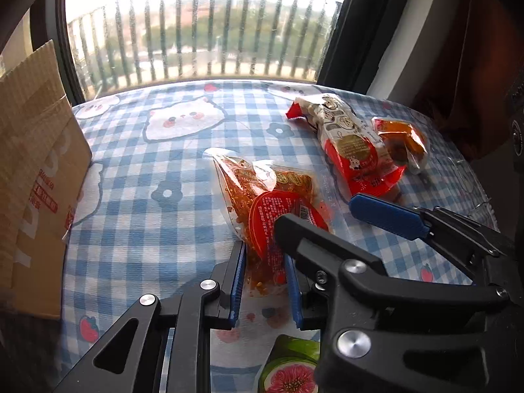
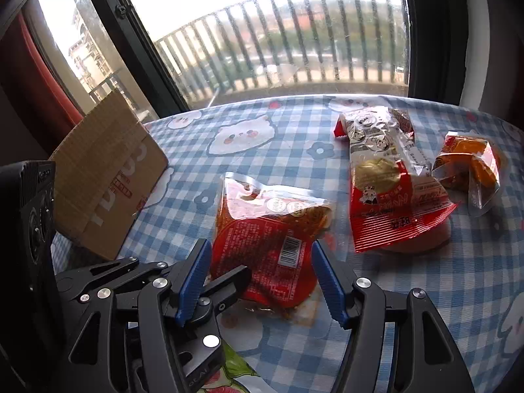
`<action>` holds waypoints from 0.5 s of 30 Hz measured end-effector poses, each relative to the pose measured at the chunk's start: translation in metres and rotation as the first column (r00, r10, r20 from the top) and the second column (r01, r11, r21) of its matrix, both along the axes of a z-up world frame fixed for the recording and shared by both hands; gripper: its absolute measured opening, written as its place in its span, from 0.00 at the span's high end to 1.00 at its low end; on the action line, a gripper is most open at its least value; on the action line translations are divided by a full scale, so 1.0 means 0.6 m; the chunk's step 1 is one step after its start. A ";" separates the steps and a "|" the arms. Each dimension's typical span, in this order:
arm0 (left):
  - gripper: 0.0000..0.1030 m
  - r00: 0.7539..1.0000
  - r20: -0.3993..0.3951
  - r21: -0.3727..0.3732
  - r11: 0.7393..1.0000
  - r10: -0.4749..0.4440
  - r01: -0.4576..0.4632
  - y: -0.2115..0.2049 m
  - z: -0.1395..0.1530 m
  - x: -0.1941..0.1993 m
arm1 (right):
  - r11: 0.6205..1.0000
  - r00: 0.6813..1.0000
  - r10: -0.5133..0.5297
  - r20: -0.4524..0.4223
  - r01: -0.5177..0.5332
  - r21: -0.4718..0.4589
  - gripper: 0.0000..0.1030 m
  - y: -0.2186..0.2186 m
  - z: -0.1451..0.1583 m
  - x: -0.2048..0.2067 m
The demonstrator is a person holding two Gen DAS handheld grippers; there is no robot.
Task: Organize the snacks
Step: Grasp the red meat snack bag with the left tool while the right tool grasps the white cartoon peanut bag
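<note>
Blue-and-white checked cloth with cartoon prints on the table (image 2: 262,137), railed window behind. Three snack packets: spicy red pouch (image 2: 271,229) mid-table, red-and-white bag (image 2: 386,177) and small orange packet (image 2: 468,167) toward the right edge. One cardboard box (image 2: 108,177) at the left edge (flap up). Left claw (image 1: 265,281) pinching the pouch's near end; right claw (image 2: 262,281) spread, straddling it.

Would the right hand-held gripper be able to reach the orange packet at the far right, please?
Probably yes: the right hand-held gripper is open around the red spicy pouch, and bare tablecloth leads to the orange packet.
</note>
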State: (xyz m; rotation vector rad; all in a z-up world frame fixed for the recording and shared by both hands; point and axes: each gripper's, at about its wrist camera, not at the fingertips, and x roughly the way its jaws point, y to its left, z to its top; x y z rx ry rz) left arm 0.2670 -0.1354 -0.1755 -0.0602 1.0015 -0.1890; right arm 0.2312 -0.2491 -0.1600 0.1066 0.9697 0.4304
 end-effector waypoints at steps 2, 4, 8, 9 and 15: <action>0.80 1.000 0.010 0.005 1.000 0.013 -0.013 0.006 0.005 0.005 | 1.000 0.999 -0.019 0.029 0.019 -0.022 0.35 -0.003 0.009 0.002; 0.80 0.999 0.033 0.018 1.000 0.015 -0.016 0.010 0.013 0.010 | 0.999 0.998 -0.036 0.054 0.038 -0.036 0.35 -0.007 0.016 0.007; 0.81 0.999 0.044 0.036 0.999 0.018 -0.020 0.011 0.018 0.032 | 0.991 0.990 -0.087 0.111 0.097 -0.095 0.32 -0.016 0.026 0.024; 0.81 0.999 0.042 0.039 0.999 0.015 -0.016 0.009 0.017 0.040 | 0.988 0.988 -0.095 0.123 0.109 -0.113 0.29 -0.016 0.025 0.029; 0.81 1.000 0.031 0.058 0.998 0.002 -0.004 0.002 0.008 0.082 | 0.977 0.979 -0.135 0.150 0.157 -0.147 0.25 -0.033 0.017 0.063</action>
